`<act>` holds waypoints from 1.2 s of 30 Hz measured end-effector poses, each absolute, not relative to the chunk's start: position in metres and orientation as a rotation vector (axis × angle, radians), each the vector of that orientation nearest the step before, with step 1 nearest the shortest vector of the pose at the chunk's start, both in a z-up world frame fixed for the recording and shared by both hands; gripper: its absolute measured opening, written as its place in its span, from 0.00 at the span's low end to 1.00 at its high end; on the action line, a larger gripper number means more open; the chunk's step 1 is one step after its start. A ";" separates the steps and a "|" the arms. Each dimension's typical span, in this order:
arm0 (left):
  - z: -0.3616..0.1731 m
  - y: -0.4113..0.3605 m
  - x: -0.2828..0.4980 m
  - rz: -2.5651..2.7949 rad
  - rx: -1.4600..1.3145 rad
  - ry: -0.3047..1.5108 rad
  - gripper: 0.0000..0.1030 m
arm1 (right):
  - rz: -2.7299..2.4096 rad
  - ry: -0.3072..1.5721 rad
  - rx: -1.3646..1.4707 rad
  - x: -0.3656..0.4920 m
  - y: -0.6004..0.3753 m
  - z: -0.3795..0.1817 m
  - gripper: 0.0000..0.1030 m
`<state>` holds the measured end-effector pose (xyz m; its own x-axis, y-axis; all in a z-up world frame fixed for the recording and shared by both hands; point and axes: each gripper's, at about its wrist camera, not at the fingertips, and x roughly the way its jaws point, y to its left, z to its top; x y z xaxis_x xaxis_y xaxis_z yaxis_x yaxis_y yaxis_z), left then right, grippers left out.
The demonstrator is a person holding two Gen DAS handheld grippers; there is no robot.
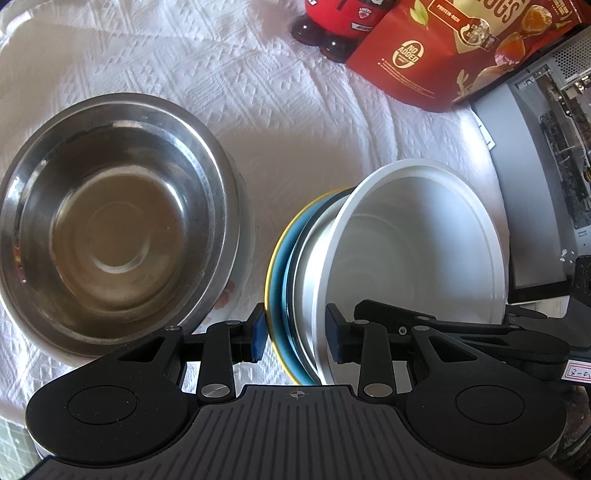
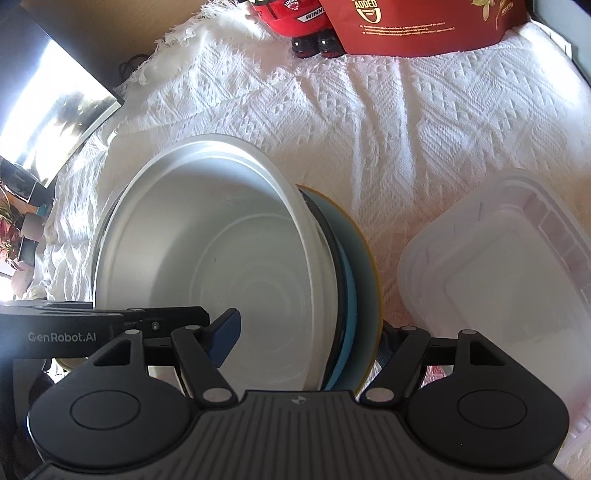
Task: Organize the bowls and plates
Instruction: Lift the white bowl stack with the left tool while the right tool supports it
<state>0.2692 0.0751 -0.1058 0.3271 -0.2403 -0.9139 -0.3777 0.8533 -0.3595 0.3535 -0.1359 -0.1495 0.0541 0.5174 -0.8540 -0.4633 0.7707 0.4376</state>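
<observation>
A stack of a white bowl (image 1: 417,251) on a blue plate with a yellow rim (image 1: 276,273) is held tilted above the white cloth. My left gripper (image 1: 295,334) is shut on the stack's left edge, one pad under the plate, one inside the bowl. My right gripper (image 2: 306,339) is shut on the opposite edge of the same white bowl (image 2: 221,258) and blue plate (image 2: 360,266). A steel bowl (image 1: 110,221) sits on a floral plate to the left in the left wrist view.
A clear plastic container (image 2: 498,273) lies to the right in the right wrist view. A red snack bag (image 1: 454,48) and a red bottle (image 1: 332,26) stand at the back. A grey computer case (image 1: 535,177) stands to the right. A white textured cloth (image 2: 369,110) covers the table.
</observation>
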 end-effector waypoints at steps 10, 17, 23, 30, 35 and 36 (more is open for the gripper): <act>-0.107 0.077 0.269 0.096 -0.589 1.256 0.34 | 0.745 1.322 0.052 0.354 -0.135 -0.150 0.72; -0.108 0.078 0.269 0.096 -0.598 1.254 0.34 | 0.746 1.321 0.051 0.355 -0.135 -0.150 0.72; -0.109 0.080 0.268 0.095 -0.617 1.249 0.33 | 0.744 1.311 0.051 0.360 -0.134 -0.147 0.72; -0.109 0.078 0.273 0.099 -0.601 1.252 0.36 | 0.732 1.305 0.027 0.373 -0.125 -0.145 0.72; -0.105 0.079 0.279 0.086 -0.598 1.254 0.39 | 0.734 1.305 0.006 0.373 -0.123 -0.147 0.72; -0.104 0.078 0.279 0.082 -0.601 1.253 0.40 | 0.733 1.306 -0.002 0.372 -0.123 -0.148 0.72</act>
